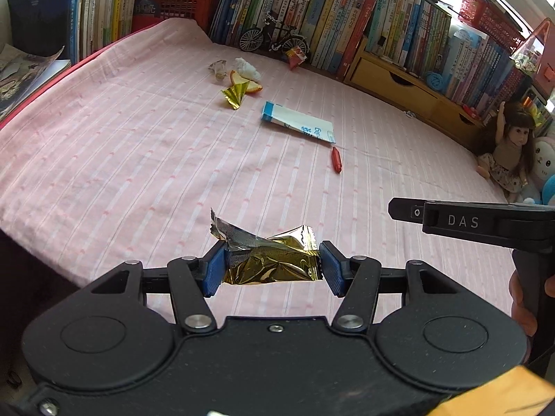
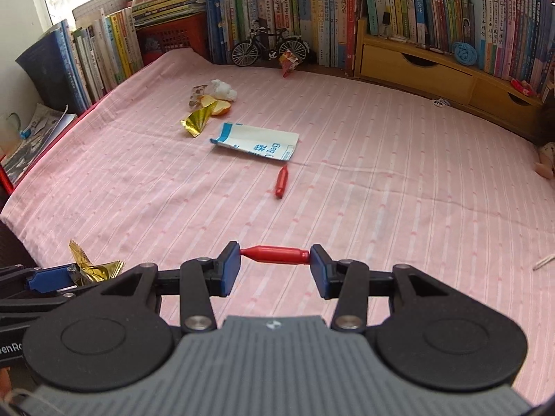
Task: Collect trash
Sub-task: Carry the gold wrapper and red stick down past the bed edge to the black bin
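Nearest, above the bed's front edge, the left gripper (image 1: pixel 272 265) pinches a crumpled gold wrapper (image 1: pixel 270 260) by its two ends, and the right gripper (image 2: pixel 275 267) clamps a red sausage stick (image 2: pixel 275 254) lengthwise, end to end; both pieces hang clear of the pink striped sheet (image 2: pixel 381 190), likely lifted for disposal. No bin shows. Mid-bed lie another red stick (image 2: pixel 281 183) and a blue-and-white packet (image 2: pixel 255 142). Toward the far left corner sit a gold foil scrap (image 2: pixel 196 123), orange peel (image 2: pixel 222 107) and a tissue wad (image 2: pixel 225 90). At the far edge, beside a model bicycle (image 2: pixel 269 46), lies a red snack wrapper (image 2: pixel 288 59).
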A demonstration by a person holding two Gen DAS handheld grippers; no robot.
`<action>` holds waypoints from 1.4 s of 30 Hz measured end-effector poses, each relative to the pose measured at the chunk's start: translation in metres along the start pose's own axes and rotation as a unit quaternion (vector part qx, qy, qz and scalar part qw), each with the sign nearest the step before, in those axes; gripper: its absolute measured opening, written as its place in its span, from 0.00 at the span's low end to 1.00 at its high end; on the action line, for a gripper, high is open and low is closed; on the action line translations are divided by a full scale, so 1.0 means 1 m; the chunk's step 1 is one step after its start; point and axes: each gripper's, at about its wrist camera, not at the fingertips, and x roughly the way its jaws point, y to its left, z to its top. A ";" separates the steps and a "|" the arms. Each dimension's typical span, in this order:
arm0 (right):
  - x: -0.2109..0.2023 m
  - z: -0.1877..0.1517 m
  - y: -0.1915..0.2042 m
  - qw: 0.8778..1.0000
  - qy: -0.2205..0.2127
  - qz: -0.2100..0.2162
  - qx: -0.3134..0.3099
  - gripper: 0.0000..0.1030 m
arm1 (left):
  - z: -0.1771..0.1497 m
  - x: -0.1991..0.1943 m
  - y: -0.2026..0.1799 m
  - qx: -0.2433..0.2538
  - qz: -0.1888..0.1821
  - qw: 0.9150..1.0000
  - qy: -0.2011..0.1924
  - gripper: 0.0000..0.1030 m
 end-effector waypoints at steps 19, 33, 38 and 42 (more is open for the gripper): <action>-0.034 -0.118 0.104 0.998 0.031 0.050 -0.018 0.49 | -0.106 -0.036 0.092 -0.006 0.033 0.996 0.079 0.53; 0.034 -0.175 0.135 0.990 0.128 0.059 -0.019 0.49 | -0.157 0.034 0.132 -0.006 0.063 0.979 0.194 0.53; 0.060 -0.185 0.142 0.986 0.158 0.049 -0.031 0.50 | -0.172 0.052 0.147 -0.010 0.075 0.971 0.225 0.53; 0.078 -0.193 0.147 0.982 0.177 0.047 -0.041 0.50 | -0.181 0.066 0.155 -0.016 0.077 0.969 0.235 0.54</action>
